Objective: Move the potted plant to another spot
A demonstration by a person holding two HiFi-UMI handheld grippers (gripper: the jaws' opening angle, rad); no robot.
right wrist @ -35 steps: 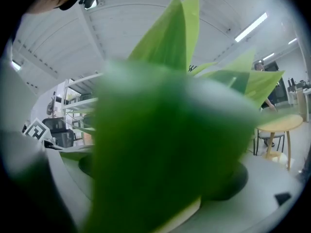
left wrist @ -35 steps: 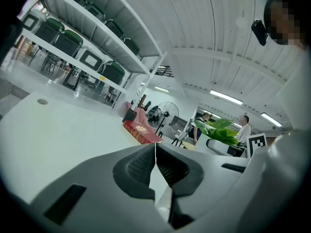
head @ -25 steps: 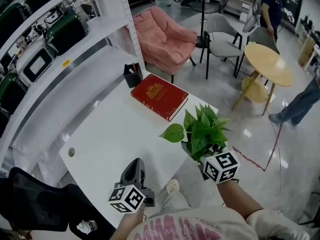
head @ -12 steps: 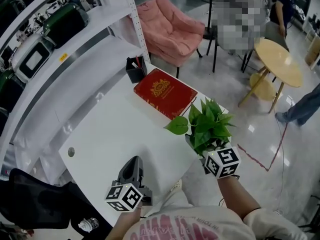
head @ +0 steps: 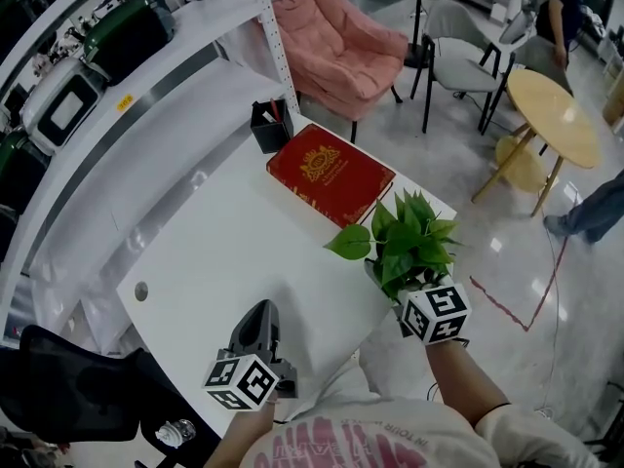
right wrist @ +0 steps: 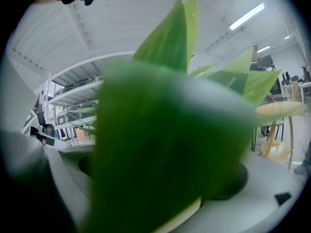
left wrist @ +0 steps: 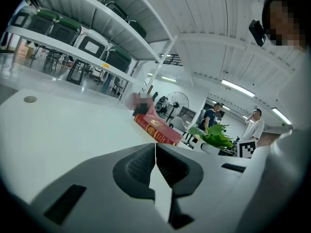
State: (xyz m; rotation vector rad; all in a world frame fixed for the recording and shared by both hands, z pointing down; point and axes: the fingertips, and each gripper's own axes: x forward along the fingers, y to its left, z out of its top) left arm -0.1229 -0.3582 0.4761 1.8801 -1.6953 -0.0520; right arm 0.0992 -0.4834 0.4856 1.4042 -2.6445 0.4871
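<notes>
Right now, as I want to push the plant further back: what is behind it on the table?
The red book lies close behind the plant, a black pen holder farther back. Leaves cover the gap, so contact cannot be told.

no legible text; the red book (head: 330, 175) shows only an emblem.

Open-plan office or lab space: white table (head: 224, 261) beside metal shelving (head: 166, 86) stacked with equipment cases (head: 127, 32), pink armchair (head: 341, 47), round wooden table (head: 551, 115) with grey chairs (head: 458, 52), glossy floor (head: 507, 291), ceiling strip lights (left wrist: 238, 88).
</notes>
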